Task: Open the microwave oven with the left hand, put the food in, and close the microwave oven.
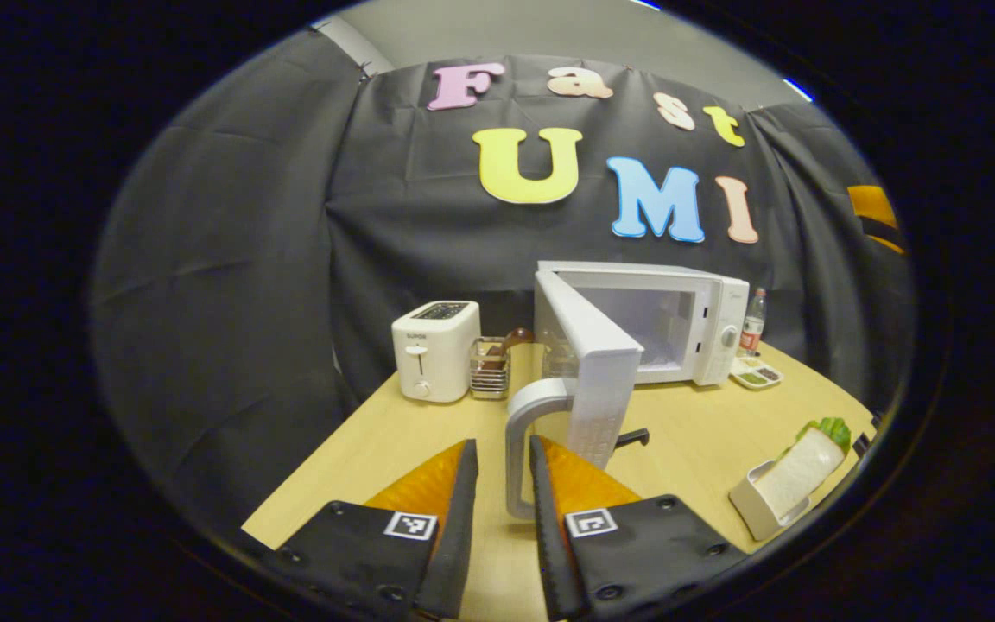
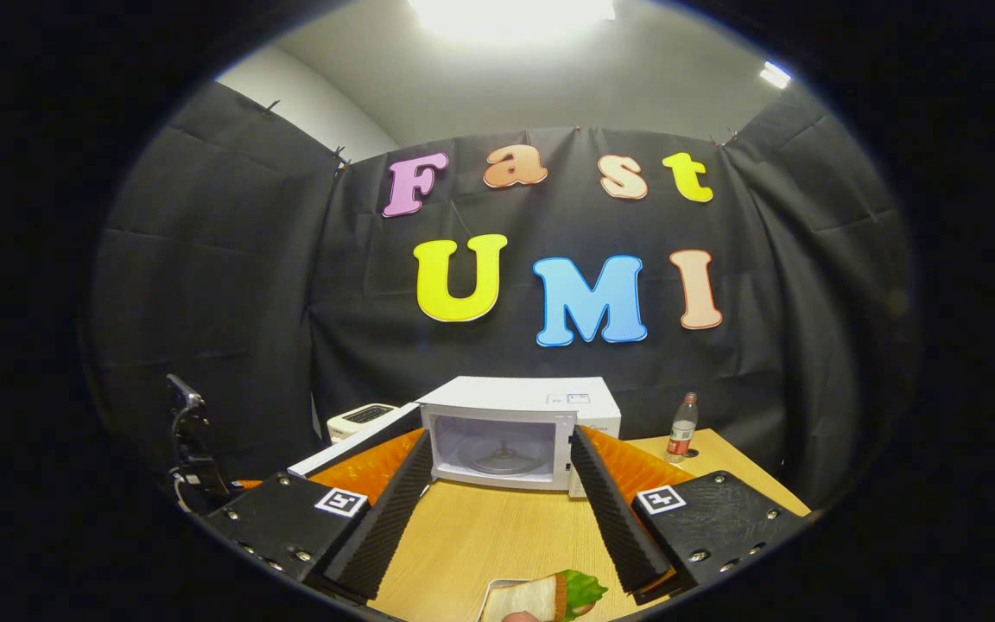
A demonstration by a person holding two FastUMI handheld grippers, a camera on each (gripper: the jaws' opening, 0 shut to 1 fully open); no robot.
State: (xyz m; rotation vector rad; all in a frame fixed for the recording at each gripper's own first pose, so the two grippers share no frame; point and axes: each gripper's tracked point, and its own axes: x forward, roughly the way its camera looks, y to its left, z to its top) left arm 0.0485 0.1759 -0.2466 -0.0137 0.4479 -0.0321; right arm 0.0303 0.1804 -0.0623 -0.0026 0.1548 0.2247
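Observation:
The white microwave (image 1: 705, 320) stands at the back of the wooden table with its door (image 1: 597, 371) swung out toward me. The door's grey handle (image 1: 522, 432) stands between the fingers of my left gripper (image 1: 503, 445). It lies against the right-hand finger with a gap to the other one, so the gripper is open. The sandwich (image 1: 800, 471), bread with green lettuce, lies in a white tray (image 1: 752, 510) at the table's right. In the right gripper view my right gripper (image 2: 497, 436) is spread wide open facing the microwave cavity (image 2: 497, 449), with the sandwich (image 2: 541, 596) low between the finger bases.
A white toaster (image 1: 434, 350) and a clear holder (image 1: 491, 367) stand left of the door. A bottle (image 1: 752, 324) and a small dish (image 1: 757, 374) sit right of the microwave. A small black object (image 1: 631, 438) lies behind the door. Dark gear (image 2: 191, 441) shows at the left.

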